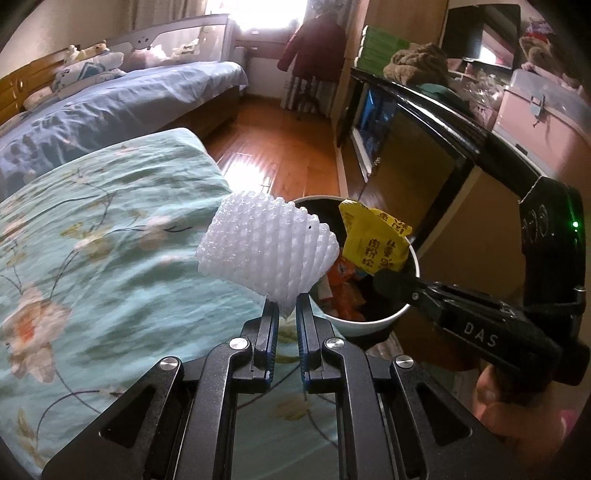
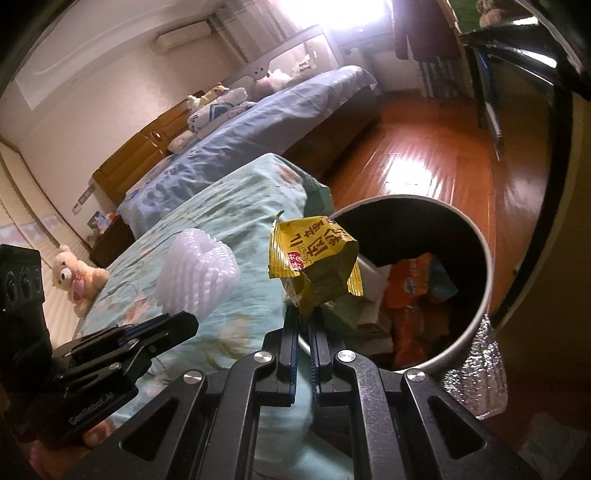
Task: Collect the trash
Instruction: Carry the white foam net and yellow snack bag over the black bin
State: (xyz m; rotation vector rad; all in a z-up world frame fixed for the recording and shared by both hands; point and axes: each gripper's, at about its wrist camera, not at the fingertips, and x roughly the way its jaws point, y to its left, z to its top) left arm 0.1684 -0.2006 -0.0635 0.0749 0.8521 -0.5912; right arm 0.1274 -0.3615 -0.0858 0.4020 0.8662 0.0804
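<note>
Sunlit wooden floor (image 1: 273, 147), blue-covered bed (image 1: 122, 103), perhaps curtained window (image 1: 266, 18)

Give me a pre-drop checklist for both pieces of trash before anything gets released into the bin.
1. Left gripper clamped on white foam net sleeve: ok.
2. Right gripper clamped on yellow crinkled snack wrapper: ok.
3. Round white-rimmed trash bin open, with room: ok.
4. Wrapper over bin opening: cannot tell, near the rim.
5. Foam sleeve over bin opening: not ok, mostly above the green floral bedspread.

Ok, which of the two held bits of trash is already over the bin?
The yellow wrapper, pinched in the right gripper, hangs at the bin mouth. The white foam net in the left gripper is above the floral bedding.
</note>
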